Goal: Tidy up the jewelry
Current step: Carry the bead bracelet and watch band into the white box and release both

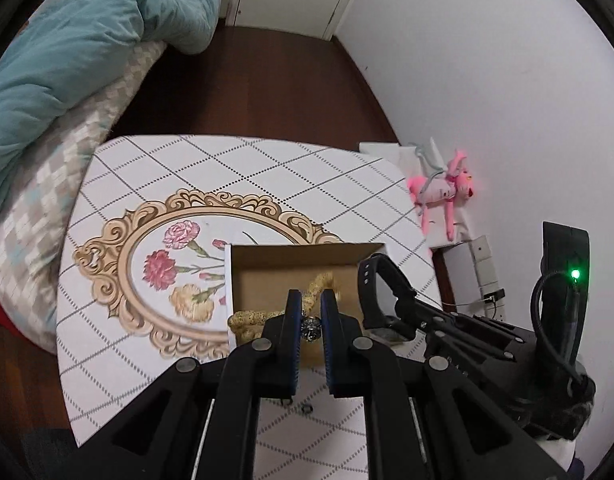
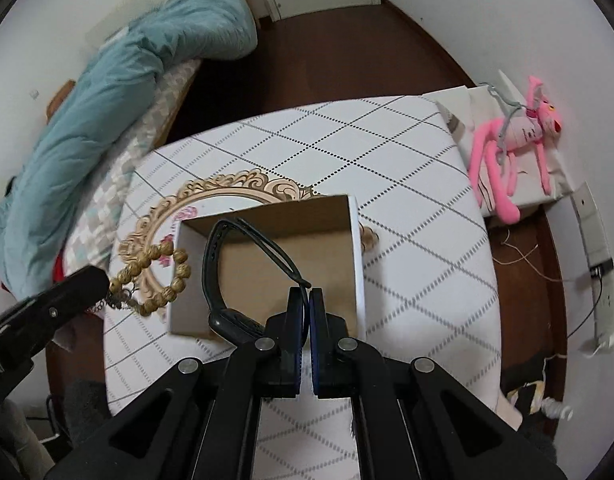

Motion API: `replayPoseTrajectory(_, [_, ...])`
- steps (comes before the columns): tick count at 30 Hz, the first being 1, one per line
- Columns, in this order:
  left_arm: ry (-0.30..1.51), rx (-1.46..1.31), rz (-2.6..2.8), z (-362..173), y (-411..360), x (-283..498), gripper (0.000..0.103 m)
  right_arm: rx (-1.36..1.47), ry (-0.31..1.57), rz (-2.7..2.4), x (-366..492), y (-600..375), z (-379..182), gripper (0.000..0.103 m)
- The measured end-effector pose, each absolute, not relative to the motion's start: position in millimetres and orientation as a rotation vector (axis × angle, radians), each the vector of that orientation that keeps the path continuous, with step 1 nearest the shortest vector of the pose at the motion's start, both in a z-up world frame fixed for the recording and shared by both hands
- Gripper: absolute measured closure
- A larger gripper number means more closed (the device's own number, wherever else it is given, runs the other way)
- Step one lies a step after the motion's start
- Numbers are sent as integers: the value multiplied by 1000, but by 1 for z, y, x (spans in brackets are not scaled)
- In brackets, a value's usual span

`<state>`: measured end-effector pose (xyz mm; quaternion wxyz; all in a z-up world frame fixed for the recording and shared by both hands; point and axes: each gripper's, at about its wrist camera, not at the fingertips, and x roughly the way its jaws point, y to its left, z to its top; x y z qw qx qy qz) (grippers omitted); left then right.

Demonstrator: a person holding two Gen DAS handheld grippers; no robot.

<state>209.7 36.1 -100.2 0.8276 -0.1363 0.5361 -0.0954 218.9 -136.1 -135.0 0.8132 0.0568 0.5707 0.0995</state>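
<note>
While over the box [image 2: 357, 240], both claws clamped: left claw [image 1: 311, 312] on bracelet [image 2: 163, 276], right claw [image 2: 305, 308] on watch [image 2: 211, 264].

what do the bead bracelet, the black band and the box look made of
Bead bracelet: probably wood or seed, tan, speckled, matte, with a small metal charm. Black band: likely rubber or silicone, smooth, matte, bending freely. Box: cardboard, raw brown inside, white outside.

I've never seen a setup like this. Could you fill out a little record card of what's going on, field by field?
Setting: table with a diamond-pattern cover, in a bedroom
Container: open cardboard box on the table
Left gripper: shut on a wooden bead bracelet, which hangs at the box's left edge
Right gripper: shut on a black wristband, over the box
Inside the box: nothing lying on its floor yet
Nearby: pink plush toy beside the table
</note>
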Motion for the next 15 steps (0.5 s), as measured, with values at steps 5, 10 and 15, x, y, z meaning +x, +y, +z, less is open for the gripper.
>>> replayPoseTrajectory(5, [1229,-278,-136,-126,40,239,94,59,1294,217,246,-121,-161,99])
replayPoseTrajectory(10, [1248,-252,-83,-134,42,245,80,46,1327,210,252,-121,-172,63])
replayPoseTrajectory(15, [1196,-173,15,-136,48,232,22,30,1266,170,239,-133,-158,33])
